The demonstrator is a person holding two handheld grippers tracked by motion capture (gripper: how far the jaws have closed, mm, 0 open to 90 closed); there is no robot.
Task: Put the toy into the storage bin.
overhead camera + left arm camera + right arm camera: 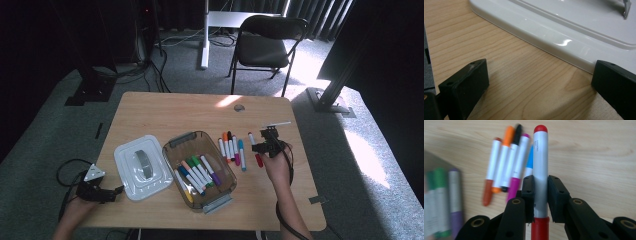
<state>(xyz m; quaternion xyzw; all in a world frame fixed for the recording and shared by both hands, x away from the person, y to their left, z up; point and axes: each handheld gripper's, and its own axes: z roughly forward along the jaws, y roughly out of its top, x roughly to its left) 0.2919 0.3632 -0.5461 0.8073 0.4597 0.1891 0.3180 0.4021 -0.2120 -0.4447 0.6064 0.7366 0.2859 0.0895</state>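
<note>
My right gripper (540,187) is shut on a red-capped white marker (540,157), held a little above the wood table (150,110), to the right of the loose markers. In the high view this gripper (257,147) holds the red marker (258,160) lengthwise. A row of several loose markers (231,147) lies on the table just left of it: brown, orange, black, magenta and blue (506,162). My left gripper (539,82) rests open on the table at the near left corner, its fingers (466,85) empty, facing the edge of a white lid (549,32).
A clear container (172,145) holding several markers (197,172) sits mid-table, with the white lid (127,160) flat to its left. Green and purple markers (447,195) in the container show blurred. A black chair (265,40) stands beyond the table.
</note>
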